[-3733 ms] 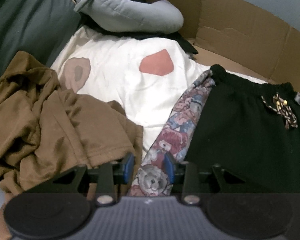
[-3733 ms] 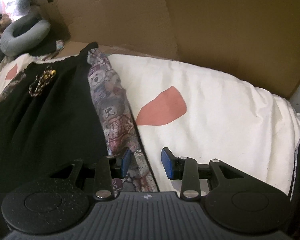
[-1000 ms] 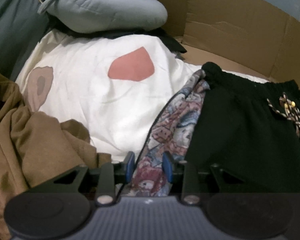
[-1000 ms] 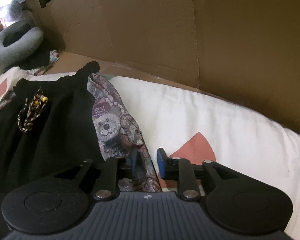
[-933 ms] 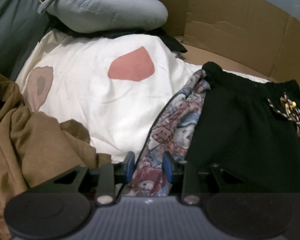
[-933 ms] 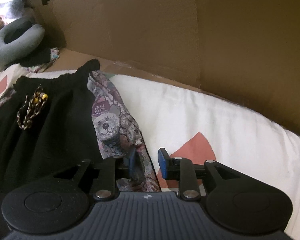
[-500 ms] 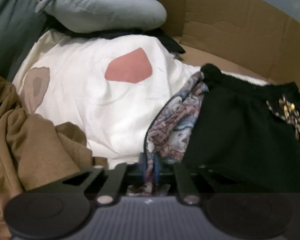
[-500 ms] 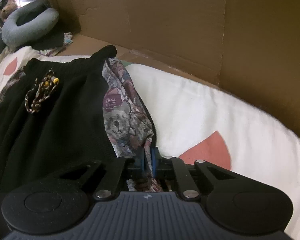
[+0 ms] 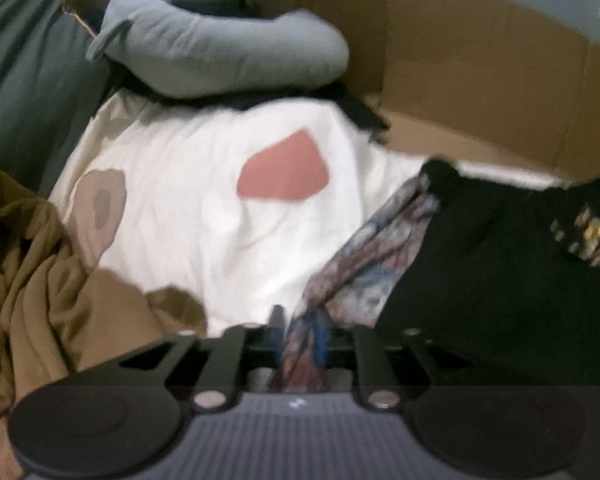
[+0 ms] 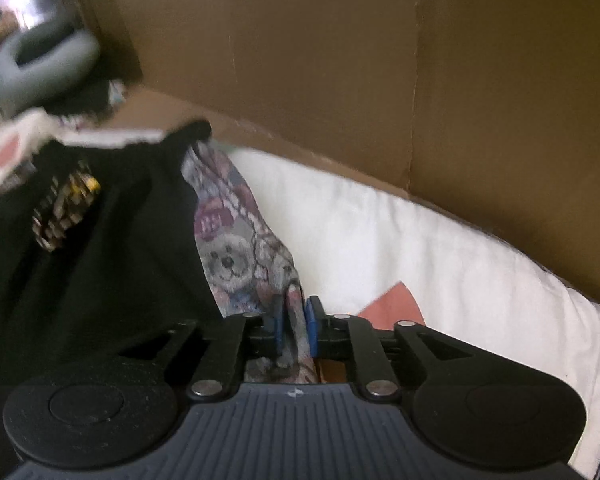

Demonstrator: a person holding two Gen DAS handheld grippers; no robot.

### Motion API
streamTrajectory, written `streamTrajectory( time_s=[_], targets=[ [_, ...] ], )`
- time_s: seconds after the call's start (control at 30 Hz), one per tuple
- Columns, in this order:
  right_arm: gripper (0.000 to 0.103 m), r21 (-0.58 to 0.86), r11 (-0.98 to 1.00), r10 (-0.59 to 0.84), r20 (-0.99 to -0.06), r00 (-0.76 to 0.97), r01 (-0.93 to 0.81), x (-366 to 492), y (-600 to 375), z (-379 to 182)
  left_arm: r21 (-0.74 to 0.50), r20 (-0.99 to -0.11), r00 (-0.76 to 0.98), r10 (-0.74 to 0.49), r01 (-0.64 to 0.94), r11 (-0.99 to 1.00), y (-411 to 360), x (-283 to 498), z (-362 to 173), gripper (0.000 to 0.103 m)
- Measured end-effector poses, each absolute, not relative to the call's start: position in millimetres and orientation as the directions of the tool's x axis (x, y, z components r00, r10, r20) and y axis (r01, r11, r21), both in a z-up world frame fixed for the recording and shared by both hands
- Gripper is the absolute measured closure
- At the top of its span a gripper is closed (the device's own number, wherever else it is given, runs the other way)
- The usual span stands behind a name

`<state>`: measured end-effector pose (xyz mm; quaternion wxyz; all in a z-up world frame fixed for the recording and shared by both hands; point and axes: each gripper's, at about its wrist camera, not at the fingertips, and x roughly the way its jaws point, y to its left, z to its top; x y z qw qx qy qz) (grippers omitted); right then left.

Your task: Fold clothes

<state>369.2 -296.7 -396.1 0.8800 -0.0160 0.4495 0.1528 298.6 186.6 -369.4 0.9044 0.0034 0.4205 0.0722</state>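
A black garment (image 9: 492, 280) with a braided drawstring (image 9: 596, 236) lies on a bear-print garment (image 9: 368, 264), whose edges show on both sides. My left gripper (image 9: 298, 332) has the bear-print edge bunched between its blue pads, and its jaws are opening. In the right wrist view, my right gripper (image 10: 294, 324) holds the other bear-print edge (image 10: 236, 256) between its pads beside the black garment (image 10: 100, 280). Its jaws are opening too. Both views are blurred.
Everything lies on a white cover (image 9: 204, 208) with pink patches. A crumpled brown garment (image 9: 60, 300) is at the left. A grey neck pillow (image 9: 220, 56) and a dark green cushion (image 9: 20, 80) sit behind. Cardboard walls (image 10: 340, 60) stand close along the far side.
Both grippers closed on the bear-print edges half a second ago and now stand slightly wider, with the fabric still between the pads. The cloth edges are pulled up towards the pads.
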Motion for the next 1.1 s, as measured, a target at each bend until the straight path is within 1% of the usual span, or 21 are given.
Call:
streamTrajectory(
  time_s=[0.03,0.07,0.2,0.33,0.5,0.57,0.6,0.63,0.67,0.7,0.73,0.77,0.87,0.93,1.03,1.07,1.1],
  targets=[
    [0.07,0.116,0.954,0.258,-0.789,0.557,-0.277,370,-298,-394,0.055,-0.756,0.643,0.123,-0.125,0.991,187,300,-367,0.068],
    [0.068,0.121,0.954,0.261,-0.784,0.563,-0.274,371,-299,-392,0.05,-0.754,0.647,0.117,-0.12,0.991,187,304,-367,0.065],
    [0.068,0.148,0.949,0.284,-0.783,0.554,-0.278,387,-294,-394,0.011,-0.762,0.645,0.063,-0.084,0.996,187,322,-368,0.068],
    [0.068,0.181,0.946,0.305,-0.776,0.552,-0.268,401,-287,-400,0.024,-0.776,0.629,0.046,-0.044,0.999,181,332,-374,0.069],
    [0.068,0.154,0.942,0.299,-0.792,0.533,-0.299,405,-275,-408,0.059,-0.778,0.624,0.07,-0.038,0.998,176,338,-382,0.067],
    [0.069,0.148,0.941,0.295,-0.799,0.523,-0.305,405,-270,-411,0.076,-0.78,0.622,0.073,-0.023,0.997,172,340,-383,0.07],
    [0.069,0.141,0.941,0.291,-0.802,0.522,-0.308,405,-268,-412,0.079,-0.784,0.617,0.07,-0.012,0.997,171,340,-384,0.075],
    [0.071,0.135,0.94,0.288,-0.805,0.518,-0.313,405,-268,-412,0.082,-0.787,0.613,0.066,-0.001,0.997,169,341,-384,0.086],
    [0.073,0.13,0.939,0.286,-0.808,0.515,-0.318,404,-267,-412,0.087,-0.787,0.613,0.065,0.006,0.996,168,342,-383,0.091],
    [0.076,0.122,0.937,0.284,-0.812,0.51,-0.327,405,-266,-411,0.092,-0.787,0.613,0.065,0.013,0.996,167,342,-382,0.093],
    [0.09,0.114,0.933,0.284,-0.816,0.503,-0.343,406,-265,-410,0.097,-0.787,0.614,0.064,0.02,0.995,166,342,-381,0.096],
    [0.095,0.105,0.928,0.285,-0.82,0.496,-0.358,406,-263,-409,0.117,-0.778,0.624,0.077,0.024,0.993,164,341,-380,0.096],
    [0.099,-0.023,0.918,0.216,-0.81,0.545,-0.397,399,-254,-402,0.144,-0.748,0.655,0.11,-0.002,0.99,167,337,-373,0.097],
    [0.1,-0.06,0.926,0.178,-0.802,0.57,-0.373,397,-255,-402,0.149,-0.739,0.662,0.121,-0.014,0.989,172,336,-370,0.097],
    [0.099,-0.069,0.929,0.162,-0.808,0.566,-0.365,399,-255,-406,0.178,-0.75,0.647,0.138,-0.004,0.984,171,339,-374,0.097],
    [0.098,-0.066,0.93,0.162,-0.809,0.565,-0.361,400,-255,-407,0.195,-0.755,0.639,0.149,0.001,0.981,168,342,-377,0.096],
    [0.098,-0.062,0.932,0.162,-0.81,0.564,-0.356,402,-254,-408,0.213,-0.759,0.631,0.161,0.006,0.977,165,344,-379,0.093]
  ],
)
